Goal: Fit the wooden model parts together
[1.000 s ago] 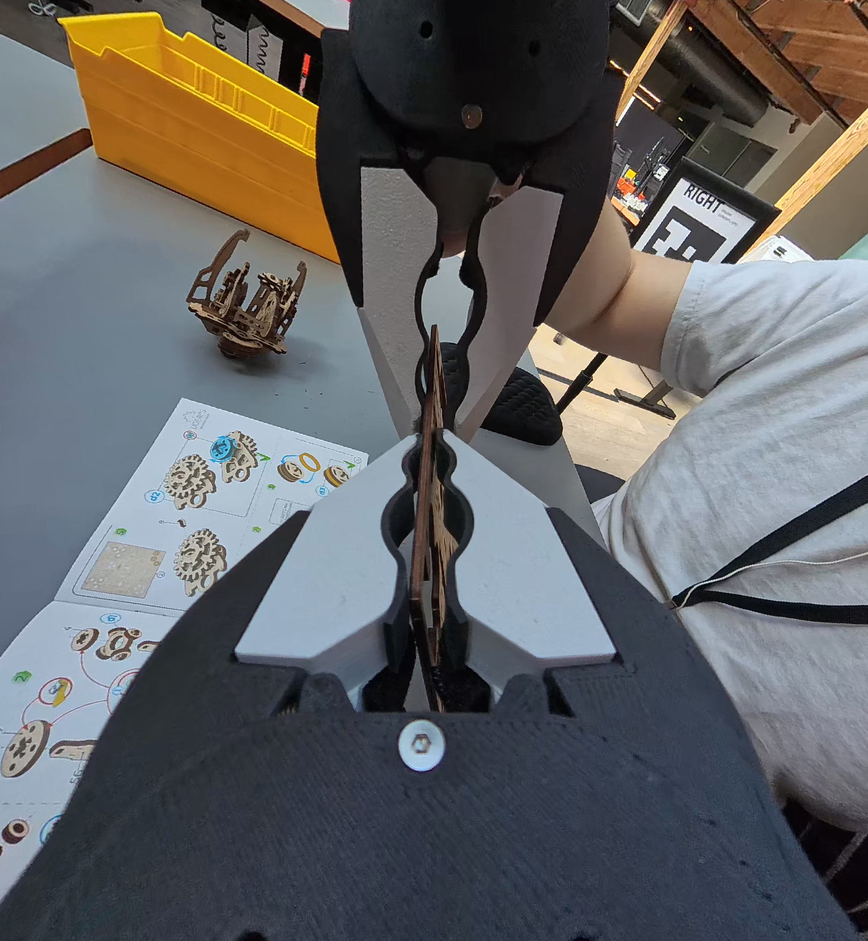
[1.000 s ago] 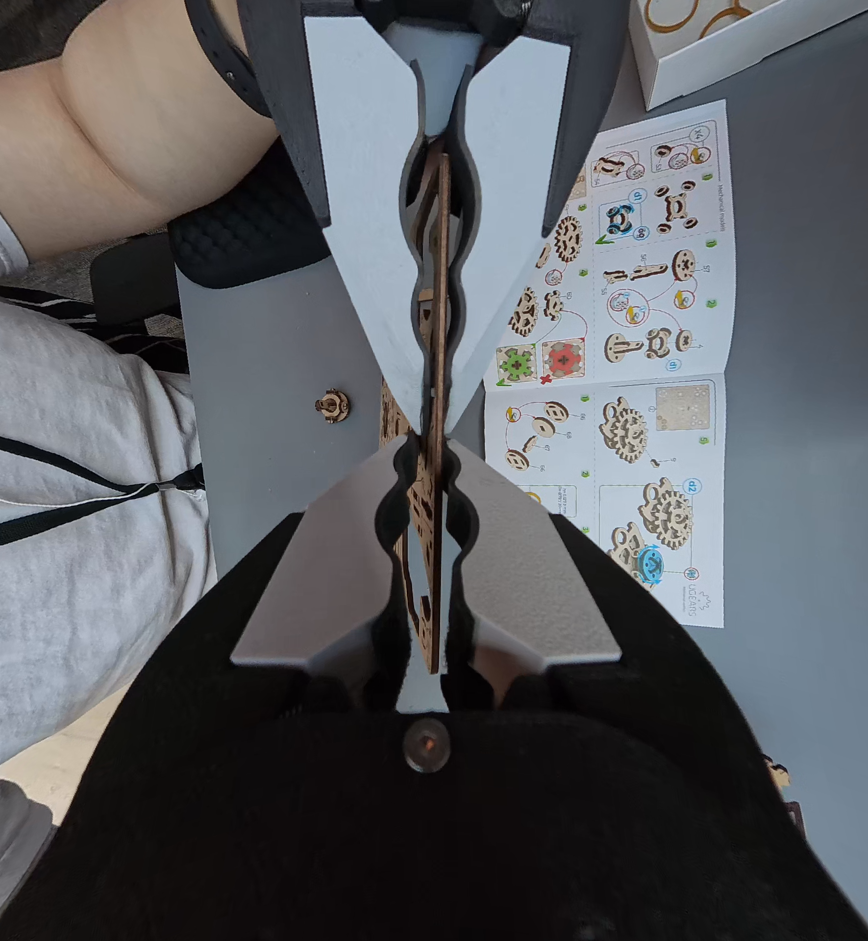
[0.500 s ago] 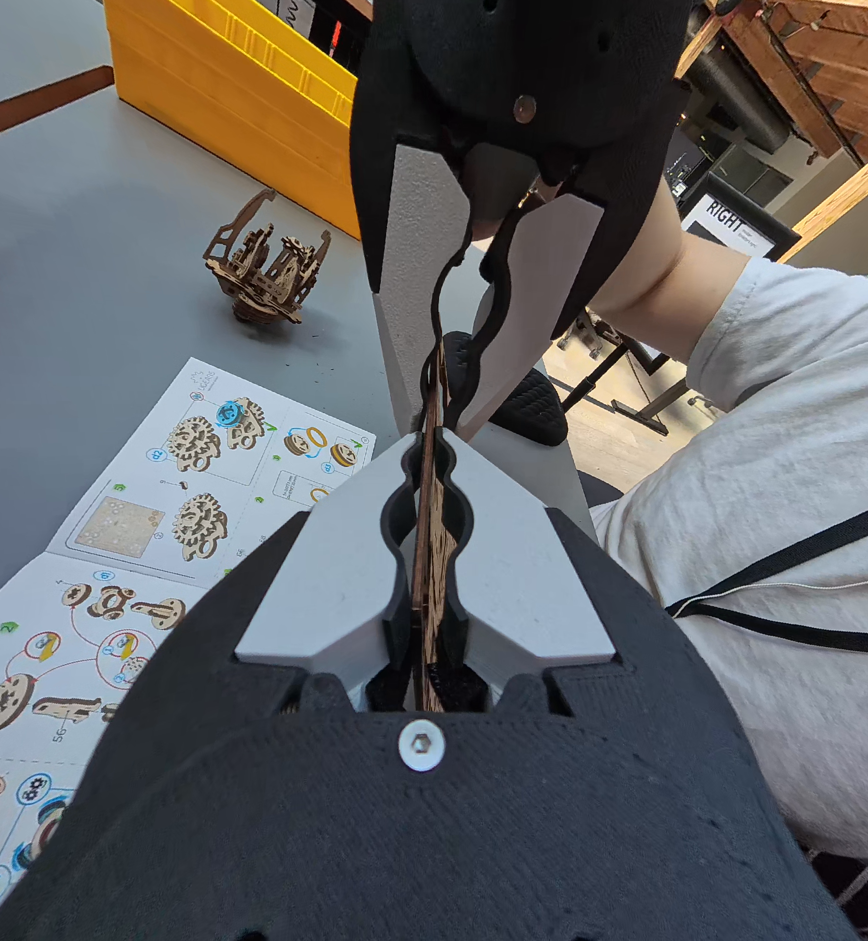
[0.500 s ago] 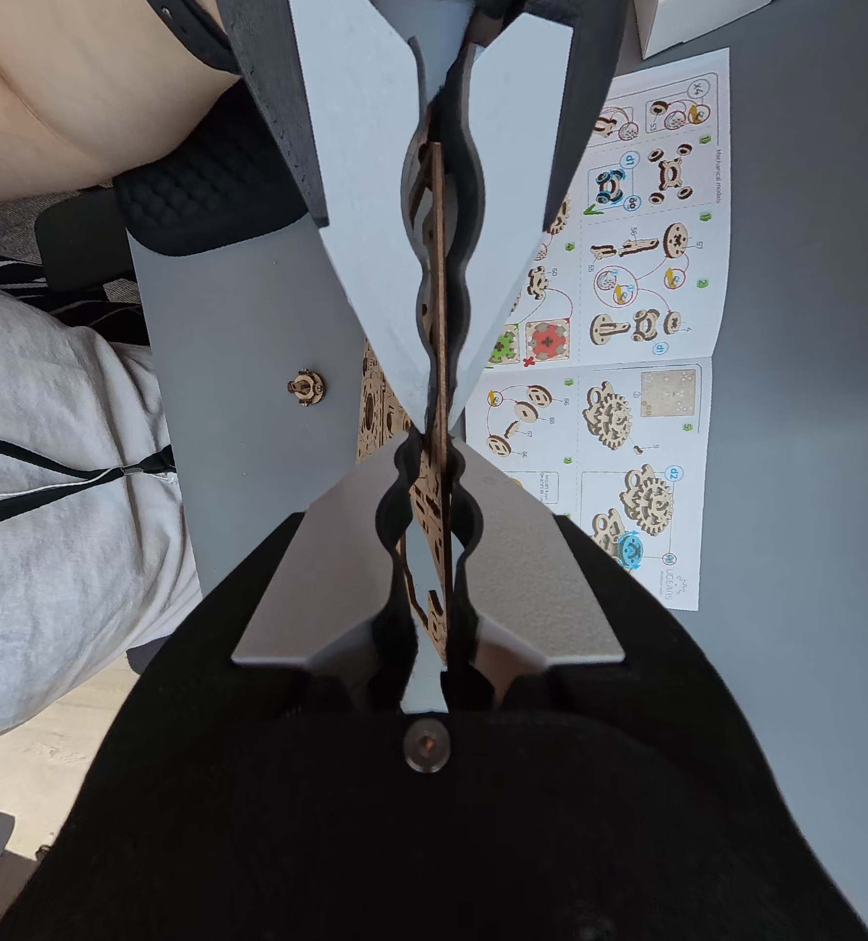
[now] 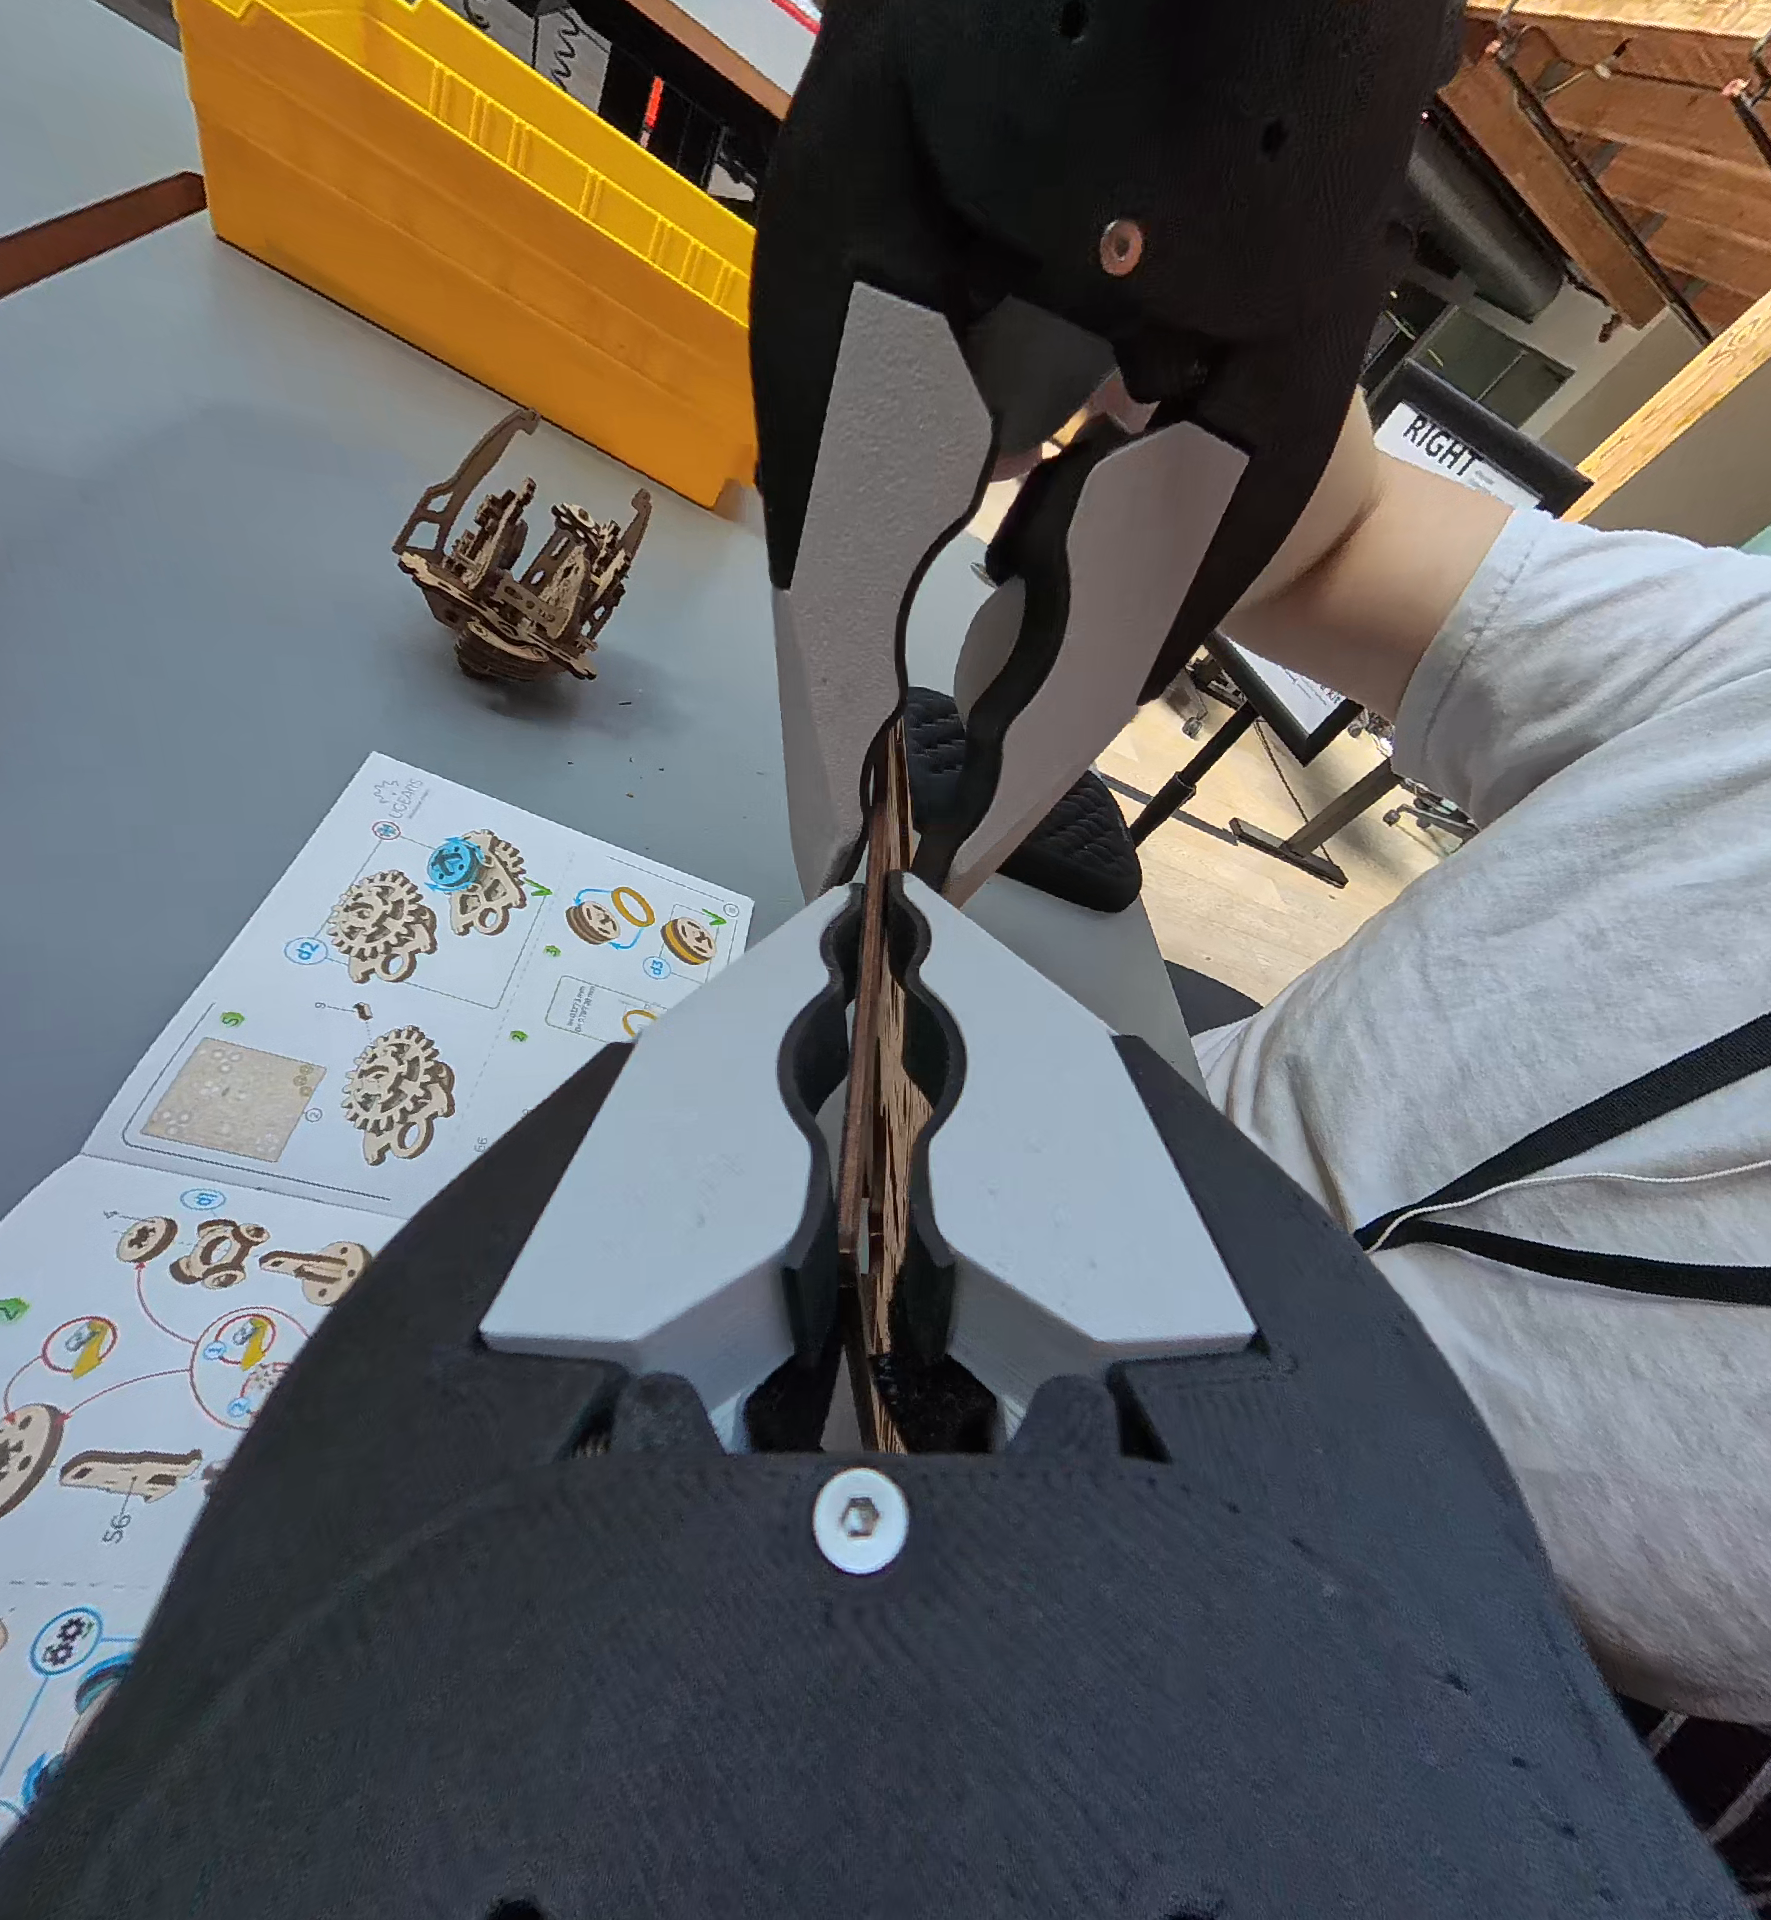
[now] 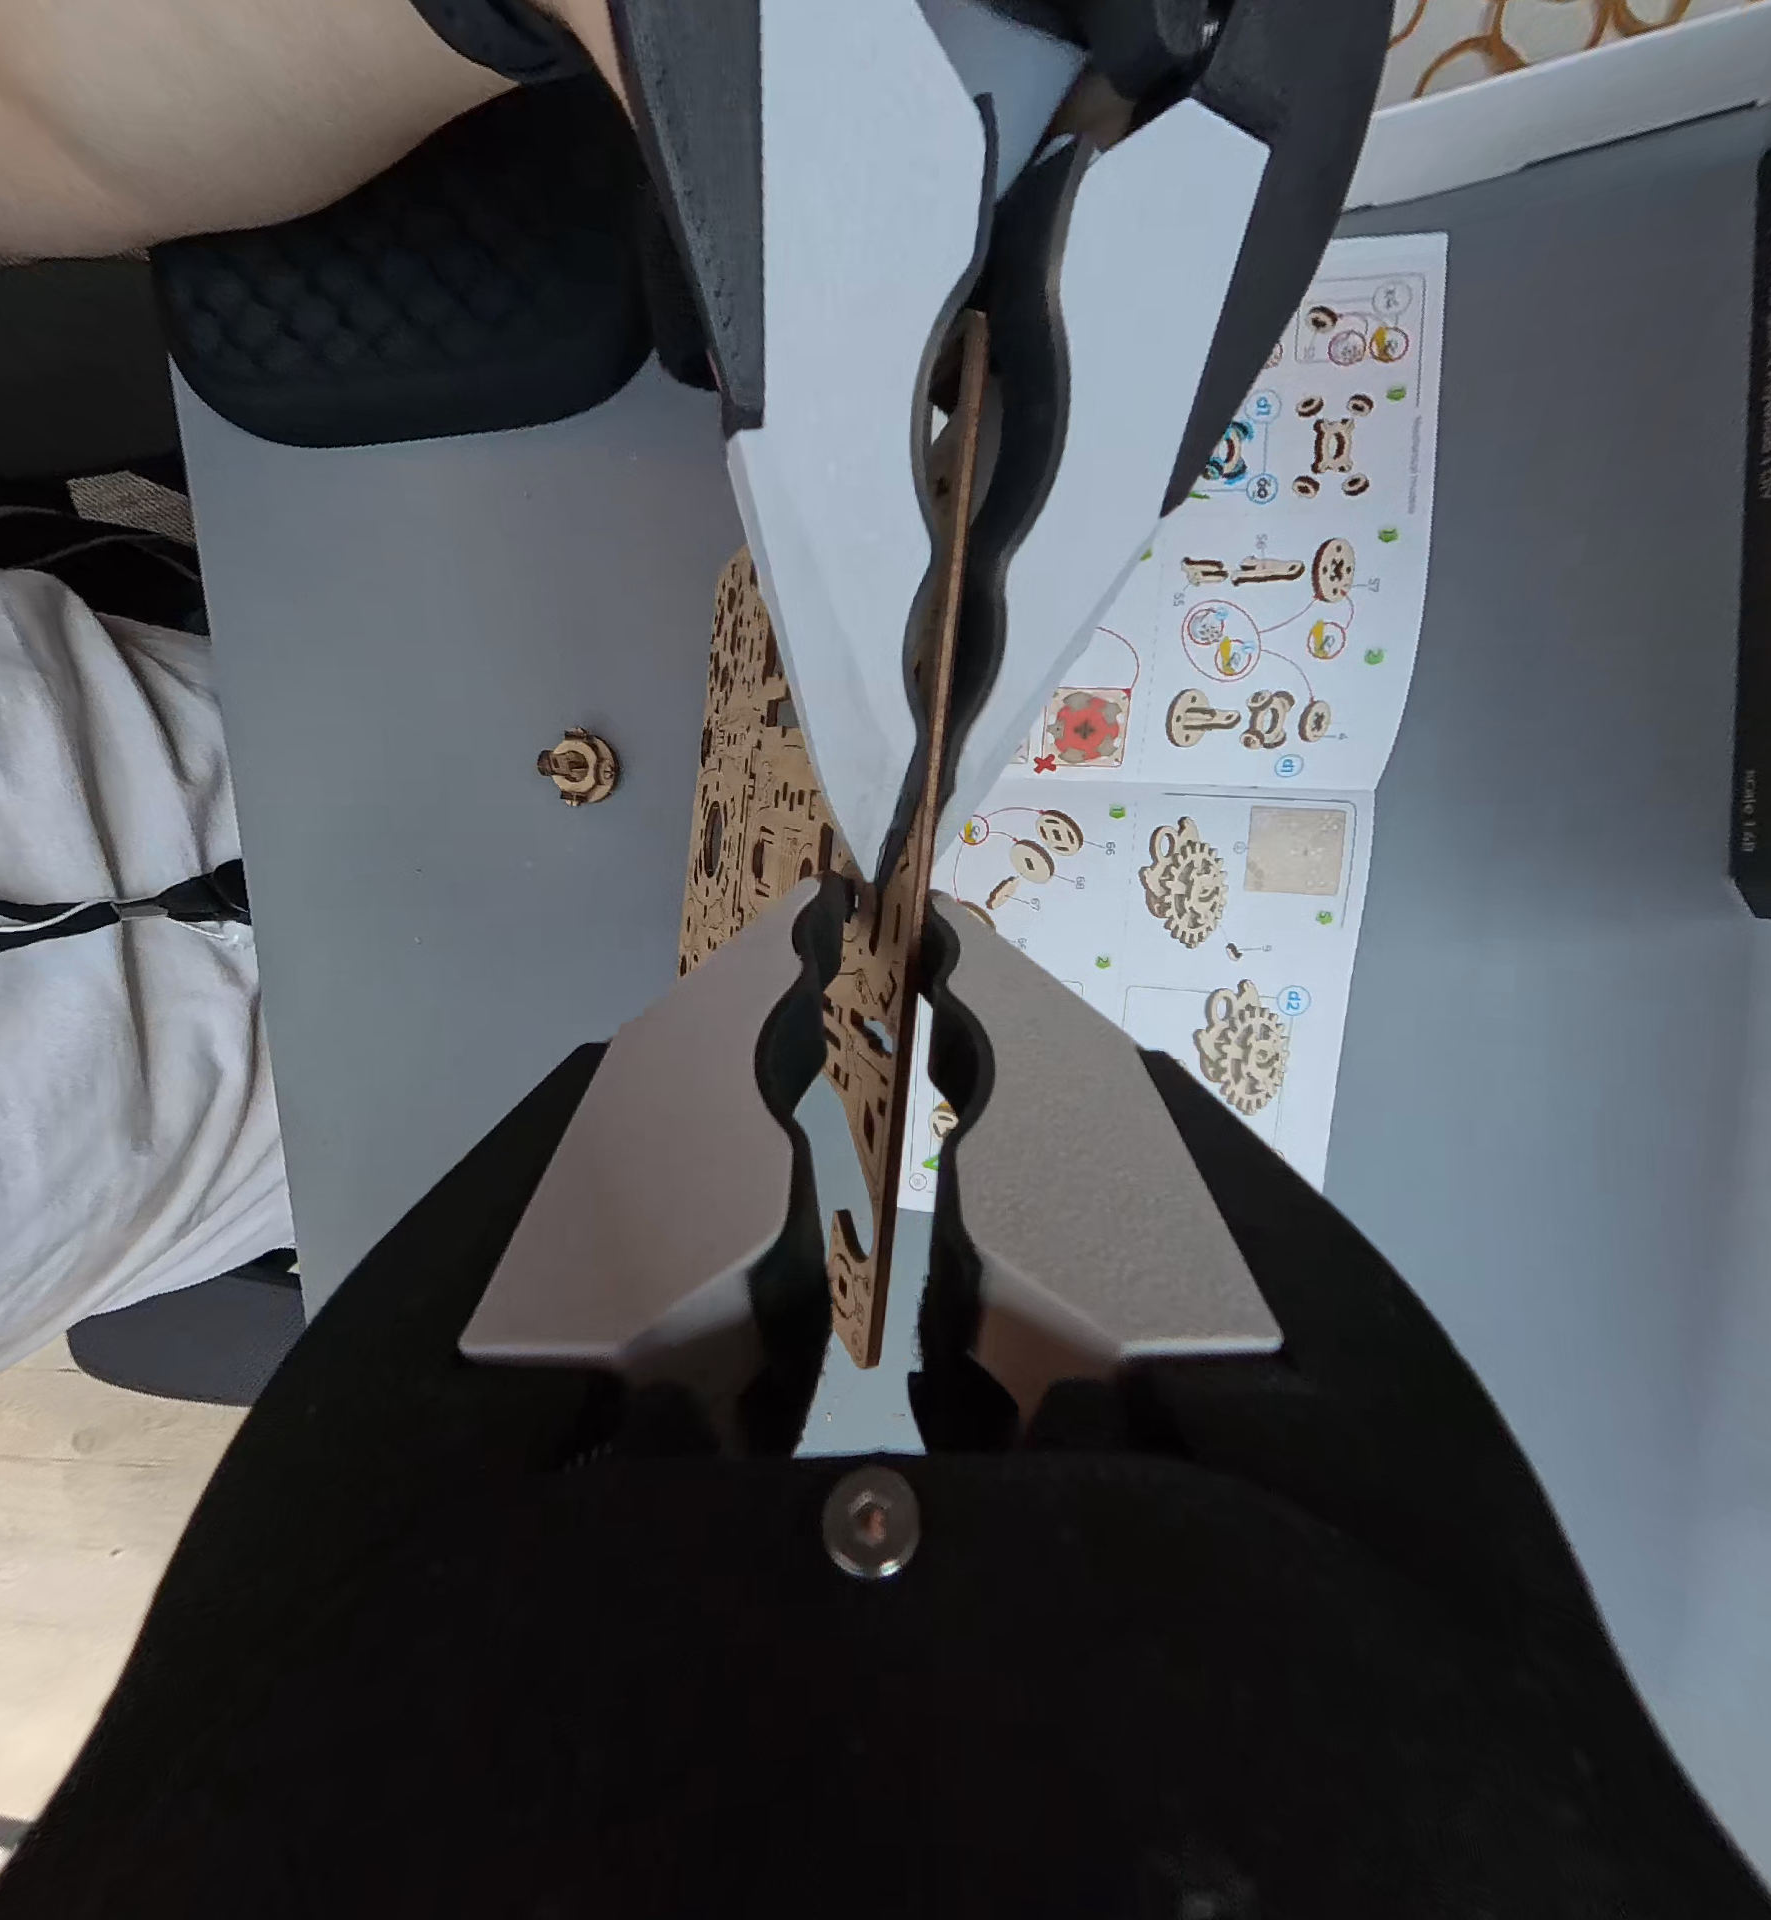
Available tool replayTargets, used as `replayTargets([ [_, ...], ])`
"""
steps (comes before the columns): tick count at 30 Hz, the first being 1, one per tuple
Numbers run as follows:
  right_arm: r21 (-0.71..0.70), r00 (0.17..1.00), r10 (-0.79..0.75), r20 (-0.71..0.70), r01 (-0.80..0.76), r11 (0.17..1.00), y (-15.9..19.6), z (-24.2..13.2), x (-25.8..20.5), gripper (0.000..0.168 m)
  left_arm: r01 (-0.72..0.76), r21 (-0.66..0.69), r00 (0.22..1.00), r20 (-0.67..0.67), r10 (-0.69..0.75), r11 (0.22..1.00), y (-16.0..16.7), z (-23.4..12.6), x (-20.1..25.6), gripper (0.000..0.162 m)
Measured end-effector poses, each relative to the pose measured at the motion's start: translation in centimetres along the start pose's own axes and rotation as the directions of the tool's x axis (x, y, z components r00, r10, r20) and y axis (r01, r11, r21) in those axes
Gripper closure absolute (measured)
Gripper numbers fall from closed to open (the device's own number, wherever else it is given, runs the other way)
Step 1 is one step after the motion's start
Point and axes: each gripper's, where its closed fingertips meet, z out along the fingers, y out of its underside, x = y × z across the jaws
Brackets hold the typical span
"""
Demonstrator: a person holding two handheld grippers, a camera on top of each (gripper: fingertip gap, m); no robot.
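1. Grip on the left side first: the left claw [image 5: 873,894] is closed narrow on a thin wooden sheet [image 5: 886,1091], which stands edge-on between its pads and runs straight out past its tips.
2. The sheet's long axis lies along both claws' finger lines. The two claws meet tip to tip, well above the desk [image 5: 133,520], so the sheet bridges them like a spine.
3. The right claw [image 6: 879,909] faces the left one head-on. Its jaws are narrow with the sheet's other end between them. The sheet sits slightly askew there, lying closer to one pad, with a sliver of daylight further back. Whether it truly pinches or only brackets the sheet, I cannot tell.
4. The left claw likely carries the sheet, so it is the nearer one for any next move. A piece pressed out of the sheet would have to go sideways, across the thin face.
5. Ahead and to the left of the left claw, well apart from it, a half-built model [image 5: 522,561] rests on the desk. Under the right claw lie a second sheet [image 6: 746,748] and, to its left, a small gear piece [image 6: 576,767].
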Motion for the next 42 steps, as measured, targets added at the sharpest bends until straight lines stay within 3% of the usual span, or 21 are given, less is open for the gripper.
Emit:
replayTargets([
  [5, 0.059, 0.996, 0.081, 0.047, -0.083, 0.995, 0.1, -0.4, -0.2, 0.16, -0.015, 0.004, 1.0, 0.002, 0.015, 1.0, -0.2, 0.3, 0.1, 0.162],
  [25, 0.045, 0.996, 0.082, 0.046, -0.084, 0.995, 0.9, 0.0, -0.3, 0.159, -0.036, -0.119, 0.999, -0.012, 0.035, 0.992, 2.3, 1.5, 0.2, 0.161],
  [42, 0.015, 0.998, 0.061, 0.011, -0.061, 0.998, 1.2, 0.0, -0.3, 0.157, -0.021, -0.13, 1.0, -0.016, 0.019, 0.991, 2.5, 1.3, 0.3, 0.162],
])
